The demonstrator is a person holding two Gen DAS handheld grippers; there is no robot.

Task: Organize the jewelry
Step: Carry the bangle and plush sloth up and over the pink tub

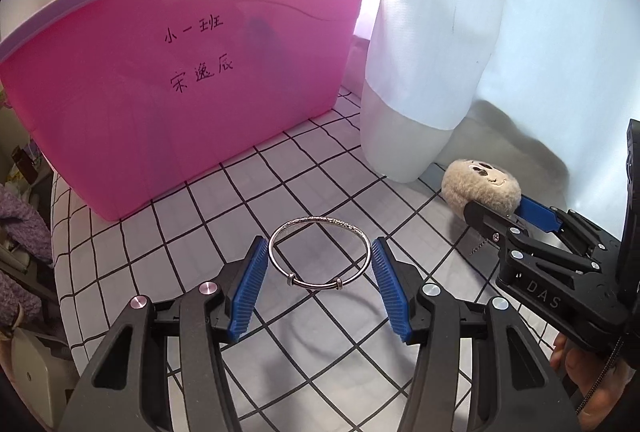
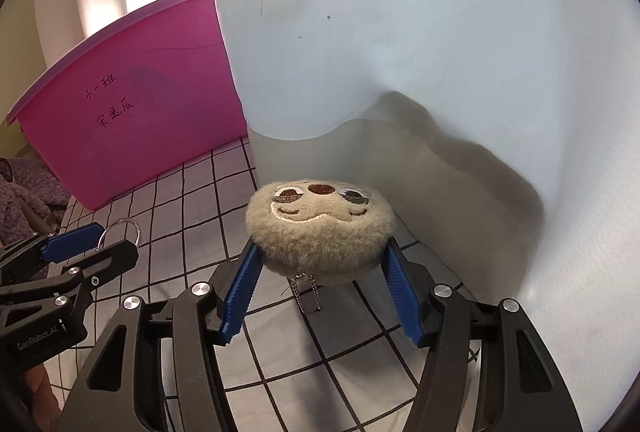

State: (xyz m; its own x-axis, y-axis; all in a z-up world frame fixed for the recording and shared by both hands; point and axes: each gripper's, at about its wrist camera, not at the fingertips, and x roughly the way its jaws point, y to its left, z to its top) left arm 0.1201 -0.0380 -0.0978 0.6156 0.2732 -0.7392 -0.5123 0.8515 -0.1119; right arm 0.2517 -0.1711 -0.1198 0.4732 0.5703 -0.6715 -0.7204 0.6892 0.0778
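The left gripper [image 1: 320, 264], black-armed with two ribbed blue pads, is clamped across one thin silver bangle [image 1: 319, 252], a round metal hoop with two small sliding beads on its lower arc; the hoop is lifted clear of the cloth, its shadow lying below it. The right gripper [image 2: 322, 272] (same black and blue build) is closed on one round beige plush charm with an embroidered sleepy face [image 2: 319, 232]; a short metal chain [image 2: 310, 294] dangles beneath it, and the charm too hangs above the cloth. A bare hand [image 1: 584, 380] shows at the right gripper's handle.

Both sit over a white tablecloth with a black grid [image 1: 280, 192]. One translucent pink plastic storage bin [image 1: 180, 84] with a lilac rim and handwritten characters stands behind on the left; a dark shape shows through its wall, too vague to name. One white fabric-covered bust form [image 2: 400, 52] rises just behind the charm. The cloth's left edge drops off near purple knitwear [image 1: 20, 232]; open cloth lies between bin and bust.
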